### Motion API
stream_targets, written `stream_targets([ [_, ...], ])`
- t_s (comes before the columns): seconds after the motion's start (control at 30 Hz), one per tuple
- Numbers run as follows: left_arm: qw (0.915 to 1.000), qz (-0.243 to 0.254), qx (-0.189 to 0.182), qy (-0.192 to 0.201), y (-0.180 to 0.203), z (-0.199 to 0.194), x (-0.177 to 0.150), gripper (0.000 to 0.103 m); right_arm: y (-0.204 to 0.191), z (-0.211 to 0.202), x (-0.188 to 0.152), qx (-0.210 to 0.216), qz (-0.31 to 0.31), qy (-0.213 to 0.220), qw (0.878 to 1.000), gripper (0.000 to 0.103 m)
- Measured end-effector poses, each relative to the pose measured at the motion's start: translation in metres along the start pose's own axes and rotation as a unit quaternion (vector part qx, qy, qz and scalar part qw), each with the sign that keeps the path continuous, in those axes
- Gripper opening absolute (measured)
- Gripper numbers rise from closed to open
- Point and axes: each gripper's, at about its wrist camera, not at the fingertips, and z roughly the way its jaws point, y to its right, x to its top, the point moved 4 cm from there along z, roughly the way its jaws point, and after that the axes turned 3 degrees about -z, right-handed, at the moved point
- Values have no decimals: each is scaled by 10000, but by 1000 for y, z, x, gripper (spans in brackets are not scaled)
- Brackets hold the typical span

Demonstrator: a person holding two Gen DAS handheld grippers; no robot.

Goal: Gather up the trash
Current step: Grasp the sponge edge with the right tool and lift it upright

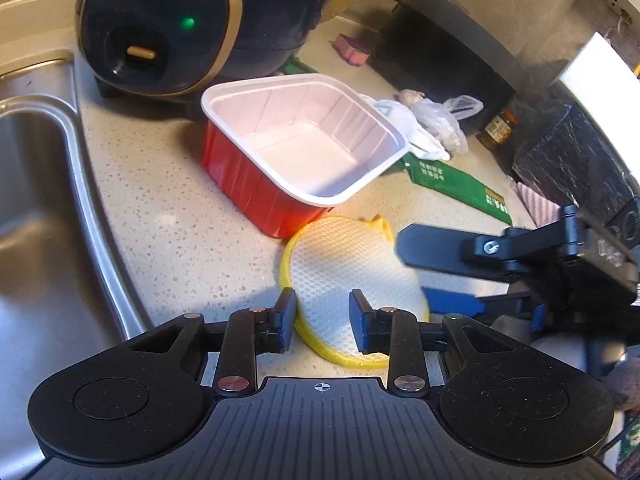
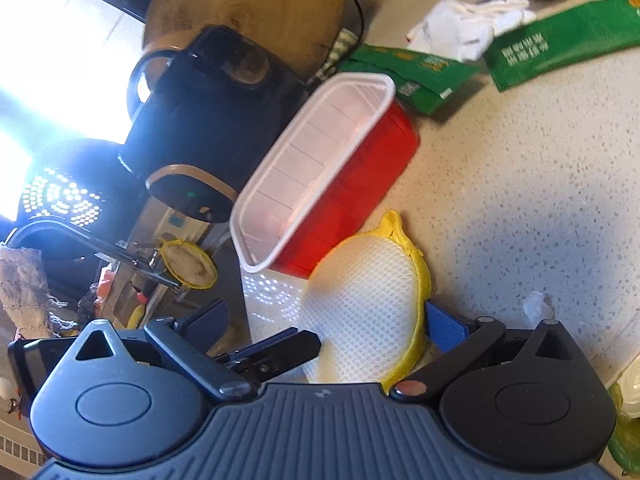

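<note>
A round white mesh pad with a yellow rim (image 1: pixel 344 264) lies tilted on the speckled counter, touching an empty red tub with a white inside (image 1: pixel 304 140). My left gripper (image 1: pixel 323 320) hovers over the pad's near edge, its jaws partly apart and not pinching it. From the right comes my right gripper (image 1: pixel 414 270), one finger above the pad and one below. In the right wrist view that right gripper (image 2: pixel 326 322) stands wide open around the pad (image 2: pixel 368 300), and a black finger of the left gripper (image 2: pixel 288 344) touches the pad's left edge. The tub (image 2: pixel 332 176) stands just beyond.
A steel sink (image 1: pixel 32 200) drops away on the left. A dark rice cooker (image 1: pixel 168 28) stands behind the tub. Green wrappers (image 1: pixel 460 188), white tissue (image 1: pixel 424 136), a clear plastic bag (image 1: pixel 448 116), a small jar (image 1: pixel 498 128) and a black appliance (image 1: pixel 440 48) crowd the far right.
</note>
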Motion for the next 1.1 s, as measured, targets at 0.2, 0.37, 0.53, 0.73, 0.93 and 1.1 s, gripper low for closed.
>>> stream_targets([
  [0.2, 9998, -170, -74, 9, -8, -3, 2, 33, 0, -7, 8, 564, 336, 40, 9978, 103],
  [0.37, 9997, -171, -153, -8, -7, -3, 1, 33, -7, -6, 15, 970, 477, -4, 9941, 103],
  [0.53, 9993, -174, -331, -74, -4, -2, 0, 32, -9, 6, 16, 624, 314, -102, 9975, 103],
  [0.73, 9992, -99, -369, -152, 2, 1, -1, 31, -10, 21, 10, 228, 418, -242, 9986, 103],
  [0.93, 9989, -197, -369, -196, 0, 5, 1, 31, -34, 15, 13, -56, -101, -219, 9997, 103],
  [1.1, 9992, -179, -307, -204, 1, 5, 2, 31, -43, 15, 16, -193, -280, -223, 9992, 103],
])
